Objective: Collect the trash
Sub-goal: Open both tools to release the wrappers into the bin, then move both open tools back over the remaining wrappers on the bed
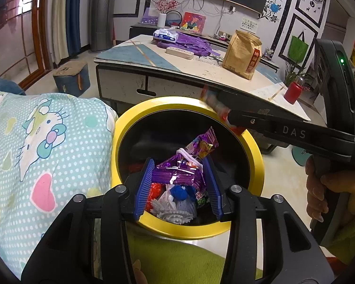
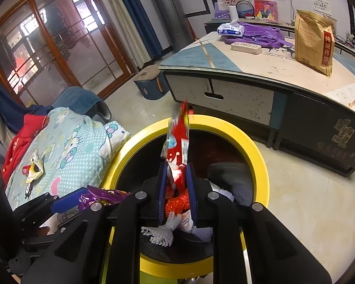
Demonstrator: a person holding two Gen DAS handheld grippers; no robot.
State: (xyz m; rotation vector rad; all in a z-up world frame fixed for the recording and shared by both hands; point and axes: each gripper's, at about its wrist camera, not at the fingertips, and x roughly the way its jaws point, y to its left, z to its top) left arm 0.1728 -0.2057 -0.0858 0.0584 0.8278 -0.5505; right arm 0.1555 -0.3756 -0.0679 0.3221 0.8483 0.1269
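Yellow-rimmed and black inside, a round trash bin (image 1: 120, 142) stands on the floor and serves as the landmark. Directly above its opening, the left gripper (image 1: 178, 177) has its blue-padded jaws clenched on a crinkled purple wrapper (image 1: 184, 165). Beside it, also over the opening, the right gripper (image 2: 176, 187) has its jaws clamped on a red wrapper (image 2: 177, 139) that stands upright above the far rim. Down inside the bin lie white foam netting (image 2: 162, 230), red scraps and something blue, possibly a cap, though it is hard to make out. Touching the bin's left side is a bed (image 1: 35, 142) with a turquoise cartoon-cat cover; a small yellowish wrapper (image 2: 35, 169) lies on it. Behind the bin stands a low bench (image 2: 260, 64) carrying a brown paper bag (image 2: 314, 42), a power strip (image 2: 246, 47), purple cloth (image 2: 262, 35) and a tissue pack (image 2: 230, 29).
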